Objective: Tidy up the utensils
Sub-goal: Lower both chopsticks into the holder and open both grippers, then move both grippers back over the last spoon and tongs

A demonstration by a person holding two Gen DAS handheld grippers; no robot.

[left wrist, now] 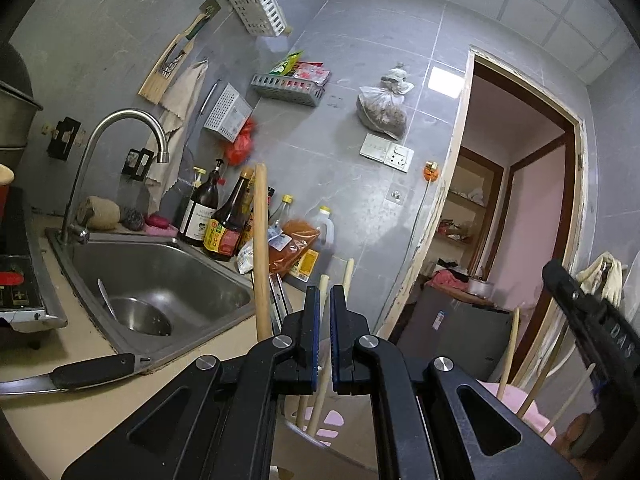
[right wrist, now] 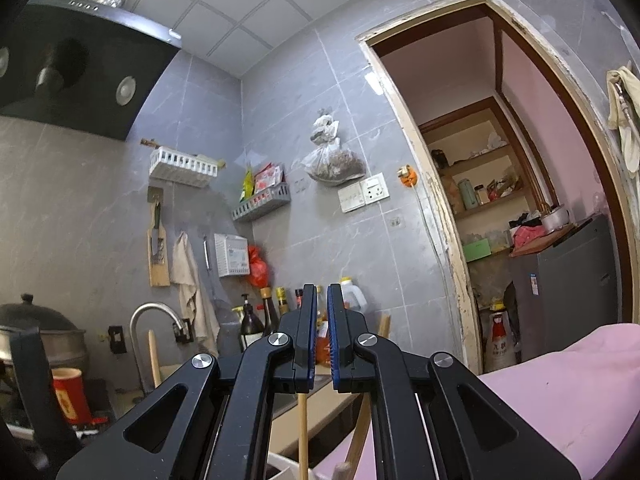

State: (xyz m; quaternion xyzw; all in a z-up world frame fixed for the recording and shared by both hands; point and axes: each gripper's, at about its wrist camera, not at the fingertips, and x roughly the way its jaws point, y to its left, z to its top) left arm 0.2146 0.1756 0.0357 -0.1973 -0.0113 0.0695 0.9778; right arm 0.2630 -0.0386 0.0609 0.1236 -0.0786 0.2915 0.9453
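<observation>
My left gripper (left wrist: 324,300) is shut, its fingers nearly touching with nothing visibly between them, above a white and pink holder (left wrist: 324,424) with several wooden utensil handles (left wrist: 261,252) standing in it. A black-handled knife (left wrist: 92,370) lies on the counter left of the holder. A ladle (left wrist: 134,312) lies in the sink (left wrist: 160,268). My right gripper (right wrist: 322,304) is shut and empty, raised over the holder's pink part (right wrist: 560,392); wooden sticks (right wrist: 303,432) show below it. The right gripper also shows in the left wrist view (left wrist: 588,312).
Sauce bottles (left wrist: 224,224) crowd the counter behind the sink. A faucet (left wrist: 116,152) arches over it. A stove (left wrist: 16,280) is at left, with a pot (right wrist: 40,332). Wall racks (left wrist: 256,2) hang above. An open doorway (left wrist: 508,216) is at right.
</observation>
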